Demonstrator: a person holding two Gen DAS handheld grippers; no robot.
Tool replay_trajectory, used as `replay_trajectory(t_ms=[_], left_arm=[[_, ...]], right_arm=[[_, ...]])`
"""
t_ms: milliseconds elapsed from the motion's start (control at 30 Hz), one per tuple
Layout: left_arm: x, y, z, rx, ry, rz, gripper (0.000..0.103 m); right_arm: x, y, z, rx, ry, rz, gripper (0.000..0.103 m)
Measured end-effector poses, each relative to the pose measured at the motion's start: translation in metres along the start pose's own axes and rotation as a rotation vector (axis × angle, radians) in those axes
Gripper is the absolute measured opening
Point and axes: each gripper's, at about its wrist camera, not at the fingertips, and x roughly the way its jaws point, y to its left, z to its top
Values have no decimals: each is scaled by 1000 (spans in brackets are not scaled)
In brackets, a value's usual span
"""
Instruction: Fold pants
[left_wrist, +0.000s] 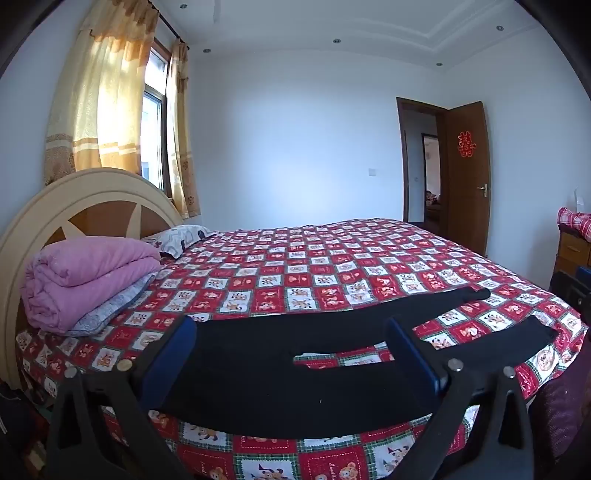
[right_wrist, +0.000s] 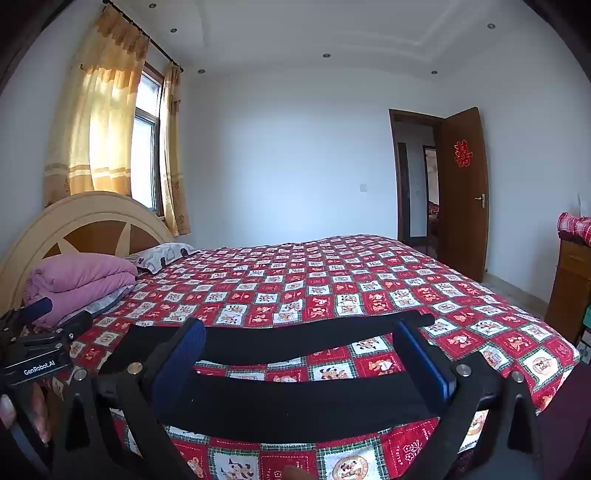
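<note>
Bed (left_wrist: 332, 266) open past pants (left_wrist: 295, 369); quilt (left_wrist: 88, 277) blocks headboard end.

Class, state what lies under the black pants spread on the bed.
The black pants lie flat on the red-and-white checked cartoon bedspread, which shows between the two legs. What lies beneath the bedspread is covered.

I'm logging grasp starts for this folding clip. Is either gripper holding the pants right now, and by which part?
Nothing is held. The left gripper and right gripper are both open above the black pants, which lie flat on the bed.
</note>
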Motion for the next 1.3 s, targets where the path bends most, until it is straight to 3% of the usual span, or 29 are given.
replay_trajectory(t_ms=[1300], left_arm=[[2, 2, -5, -14, 7, 2, 103]], right_arm=[[4, -2, -2, 12, 19, 4, 102]])
